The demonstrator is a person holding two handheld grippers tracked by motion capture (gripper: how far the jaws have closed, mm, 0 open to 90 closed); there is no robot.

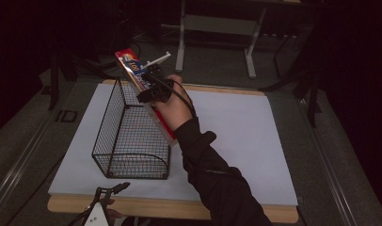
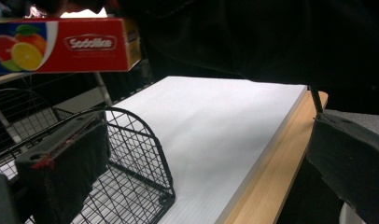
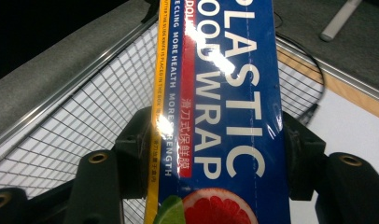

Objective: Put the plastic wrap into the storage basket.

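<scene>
Right gripper clamped the long red-and-blue plastic-wrap carton, tilted lengthwise above the black wire basket's far end. Left gripper empty, apparently open, near the basket's near end.

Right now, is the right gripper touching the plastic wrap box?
Touching: the right gripper view shows the right gripper with both fingers pressed against the plastic wrap box.

Wire basket on the table's left half, box held above it.
The basket runs from near the front edge toward the back edge. The right gripper holds the box tilted over the basket's right side; the left gripper sits at the front edge, before the basket.
</scene>
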